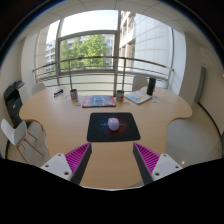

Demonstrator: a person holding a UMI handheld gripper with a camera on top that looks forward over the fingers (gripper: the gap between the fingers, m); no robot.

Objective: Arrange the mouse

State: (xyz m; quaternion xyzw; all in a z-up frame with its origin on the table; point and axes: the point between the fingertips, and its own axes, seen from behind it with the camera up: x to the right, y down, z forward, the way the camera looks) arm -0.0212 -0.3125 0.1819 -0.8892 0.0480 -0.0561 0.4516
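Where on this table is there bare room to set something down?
Bare table lies on either side of the black mouse pad holding the mouse, and between pad and open gripper. The far edge is crowded: cup, book, laptop.

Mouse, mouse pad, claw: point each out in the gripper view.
mouse (113, 124): gripper view, top of its shell.
mouse pad (97, 131): gripper view, bare dark surface left of the mouse.
claw (112, 158): gripper view, open, midway between its fingertips.
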